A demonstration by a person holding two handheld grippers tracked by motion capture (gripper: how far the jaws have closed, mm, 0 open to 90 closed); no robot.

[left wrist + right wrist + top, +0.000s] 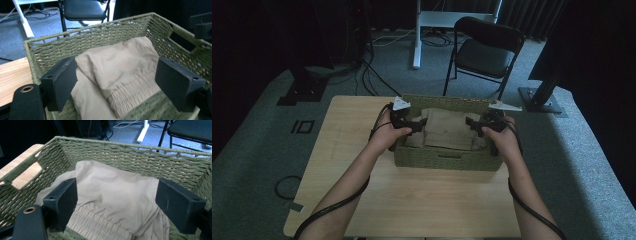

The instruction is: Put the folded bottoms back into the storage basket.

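- We hold the left gripper over the left end of the woven green basket, its jaws spread wide with nothing pinched between them.
- We hold the right gripper over the right end of the basket, its jaws just as wide and gripping nothing.
- The folded beige garment lies inside the basket, between the two grippers, with a gathered elastic band toward the basket's near wall.
- In the left gripper view the garment sits beyond the parted pads; whether they graze the cloth we cannot quite tell from that angle.
- The basket stands on the far half of the wooden table.
- A black folding chair stands on the floor beyond the basket.
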